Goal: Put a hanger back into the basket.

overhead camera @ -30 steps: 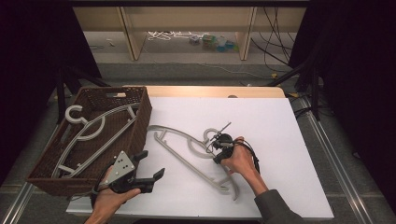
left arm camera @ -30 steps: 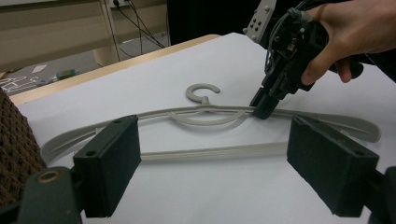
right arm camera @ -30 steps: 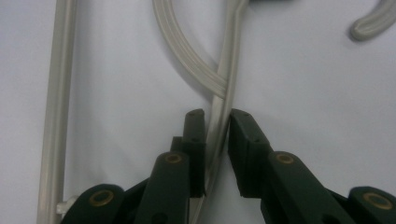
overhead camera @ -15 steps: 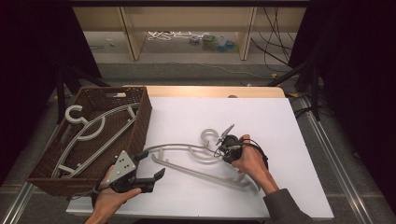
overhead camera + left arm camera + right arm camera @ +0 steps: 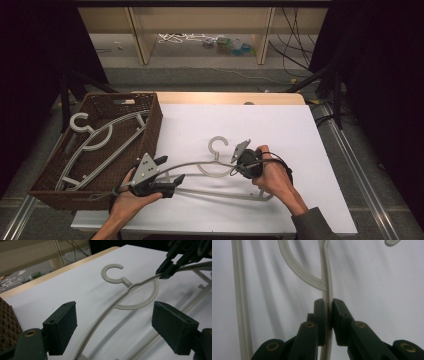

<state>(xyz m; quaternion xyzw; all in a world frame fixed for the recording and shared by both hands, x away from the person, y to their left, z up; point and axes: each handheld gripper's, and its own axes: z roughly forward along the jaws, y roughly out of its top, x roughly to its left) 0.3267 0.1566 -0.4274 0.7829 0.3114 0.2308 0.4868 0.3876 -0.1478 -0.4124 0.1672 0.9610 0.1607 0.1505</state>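
Two hand-held grippers, dark green-black, with brass-ringed pivots

The left gripper (image 5: 167, 175) has a grey three-cornered plate with dark dots on top and blocky pads (image 5: 61, 326); the right gripper (image 5: 239, 162) carries a similar plate, a black cable looping behind it, and a grey sleeve at the wrist.

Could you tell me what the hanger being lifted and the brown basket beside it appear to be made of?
The hanger looks like moulded plastic: pale grey, matte, with ribbed edges along its arms. The basket seems to be woven wicker or rattan, dark brown, its lattice weave plain on the walls; it could be a synthetic imitation.
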